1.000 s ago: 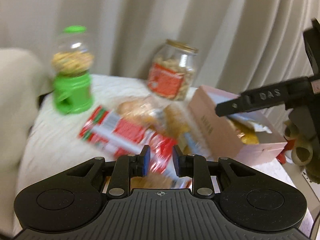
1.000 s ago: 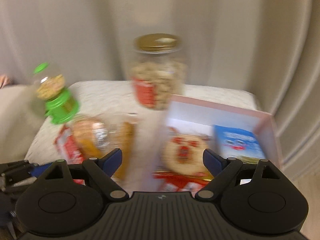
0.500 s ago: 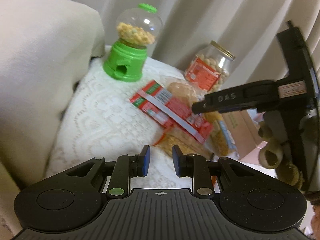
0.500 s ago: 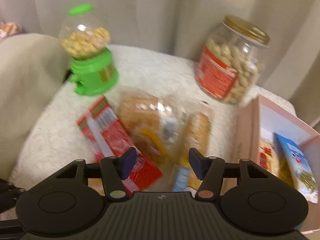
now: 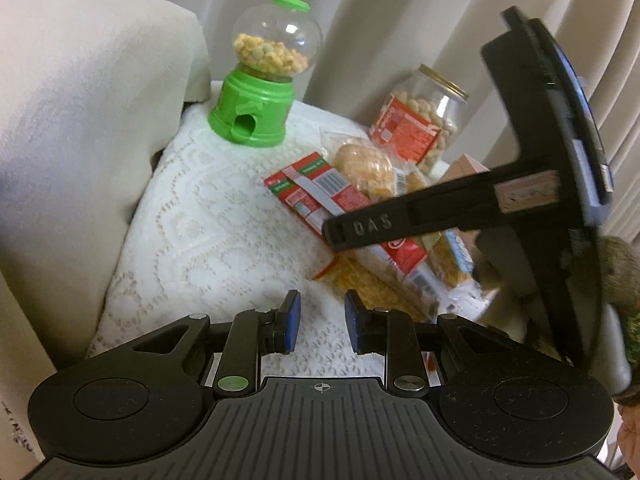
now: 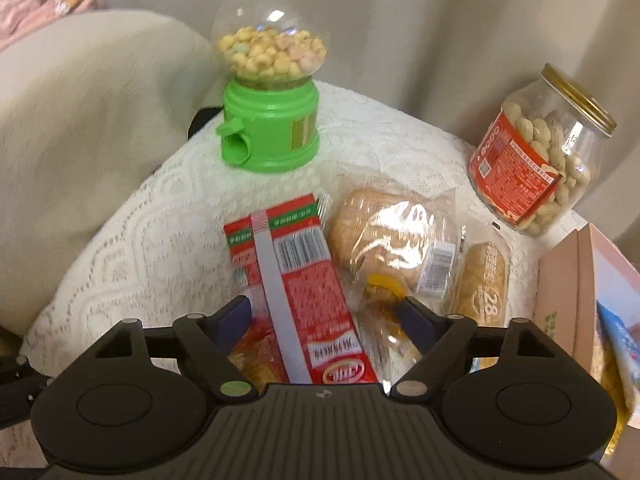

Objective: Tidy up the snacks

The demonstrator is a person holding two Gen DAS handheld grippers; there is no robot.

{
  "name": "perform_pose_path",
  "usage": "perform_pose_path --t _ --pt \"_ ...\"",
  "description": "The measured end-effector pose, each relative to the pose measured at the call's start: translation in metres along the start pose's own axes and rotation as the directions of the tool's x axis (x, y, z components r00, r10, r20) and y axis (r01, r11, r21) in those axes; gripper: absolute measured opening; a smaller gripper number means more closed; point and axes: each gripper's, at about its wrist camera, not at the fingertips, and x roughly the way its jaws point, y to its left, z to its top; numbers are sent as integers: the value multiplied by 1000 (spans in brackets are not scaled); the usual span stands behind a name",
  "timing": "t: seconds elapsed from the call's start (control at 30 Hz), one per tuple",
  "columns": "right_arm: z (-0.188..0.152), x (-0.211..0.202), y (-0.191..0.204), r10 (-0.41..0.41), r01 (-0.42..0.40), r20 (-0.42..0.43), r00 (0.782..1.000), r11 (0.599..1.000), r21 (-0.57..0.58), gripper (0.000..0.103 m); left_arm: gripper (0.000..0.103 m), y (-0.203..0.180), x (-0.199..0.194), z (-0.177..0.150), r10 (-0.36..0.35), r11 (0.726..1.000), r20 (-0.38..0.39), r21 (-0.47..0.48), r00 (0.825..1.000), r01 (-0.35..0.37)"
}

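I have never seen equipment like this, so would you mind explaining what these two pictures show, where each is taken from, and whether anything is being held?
There is no robot here: a person holds a two-finger gripper in each hand, and each carries a fisheye camera looking along its fingers. One picture comes from the left gripper, which is slightly open over bare lace cloth and holds nothing. The other comes from the right gripper, whose open jaws straddle a red snack packet without closing on it. Also on the cloth are a green candy dispenser, a peanut jar, wrapped bread and a pink box with snacks inside. The black bar in the left picture is the right gripper seen from the side.
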Motion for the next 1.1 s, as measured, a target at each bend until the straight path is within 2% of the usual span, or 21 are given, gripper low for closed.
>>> perform_pose_path --t 0.03,0.13,0.27,0.57,0.77,0.97,1.03,1.1 --pt "-2 -2 -1 27 -27 -19 999 1000 6 58 28 -1 0 0 -5 1000 -1 -1 1000 5" --pt "-12 -12 -7 57 -55 -46 997 997 53 55 28 -3 -1 -2 -18 1000 -6 -2 1000 18" --pt "-31 -25 -17 64 -60 -47 997 995 80 42 28 -4 2 -3 -32 999 -26 -15 999 32" --pt "-83 -51 -58 154 -139 -46 987 963 233 39 28 -16 12 -6 -55 998 -69 -21 996 54" --pt "-108 -63 -74 183 -171 -9 983 932 319 39 28 -27 13 -9 -53 999 -80 -11 995 52" --pt "-130 -79 -70 206 -206 33 978 926 317 40 28 -30 9 -8 -37 999 -85 -16 996 36" --pt "-138 -82 -73 272 -269 38 962 905 331 40 28 -33 9 -9 -43 999 -90 -11 995 42" --pt "-147 -86 -76 288 -286 46 957 896 341 40 28 -40 7 -10 -44 999 -94 6 995 44"
